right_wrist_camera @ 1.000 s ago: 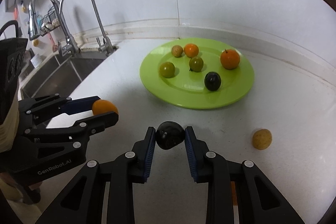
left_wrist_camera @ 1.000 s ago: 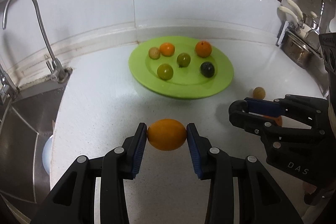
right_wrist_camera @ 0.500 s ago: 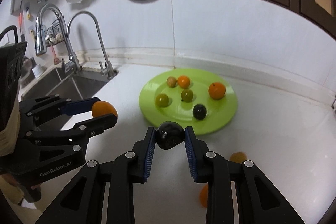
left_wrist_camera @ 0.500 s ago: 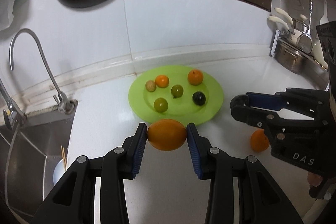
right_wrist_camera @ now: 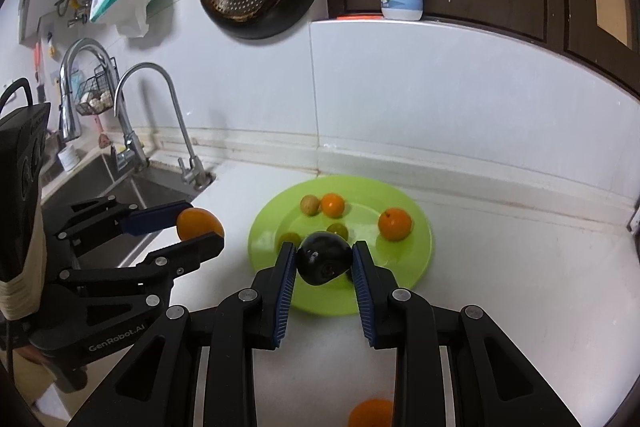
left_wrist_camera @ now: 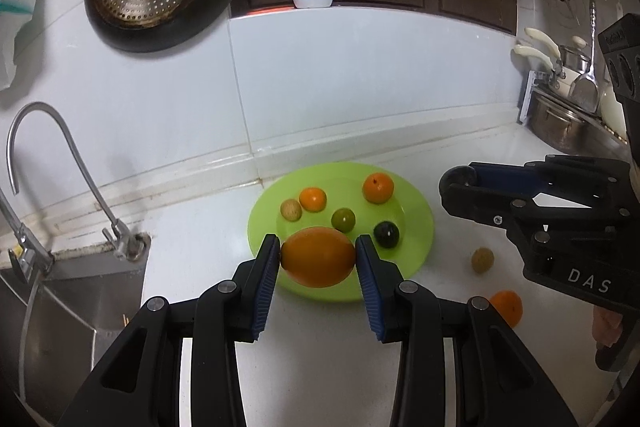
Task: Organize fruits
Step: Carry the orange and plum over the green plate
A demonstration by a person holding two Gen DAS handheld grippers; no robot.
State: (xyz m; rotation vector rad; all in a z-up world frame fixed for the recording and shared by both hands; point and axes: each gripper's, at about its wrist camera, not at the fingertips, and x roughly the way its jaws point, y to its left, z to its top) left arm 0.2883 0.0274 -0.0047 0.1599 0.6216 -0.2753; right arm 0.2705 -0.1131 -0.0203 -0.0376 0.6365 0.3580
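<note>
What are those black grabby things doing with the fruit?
A person is tidying fruit onto a green plate with two hand-held claws. The left claw is squeezing a big orange fruit, and the right claw is squeezing a dark round fruit. Both fruits are held up in the air near the plate, not put down yet. Several small fruits already sit on the plate. A small brownish fruit and a small orange one lie on the white counter.

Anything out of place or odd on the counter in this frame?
Two fruits lie loose on the counter beside the green plate: a small tan fruit and an orange. Nothing looks spilled or damaged.
</note>
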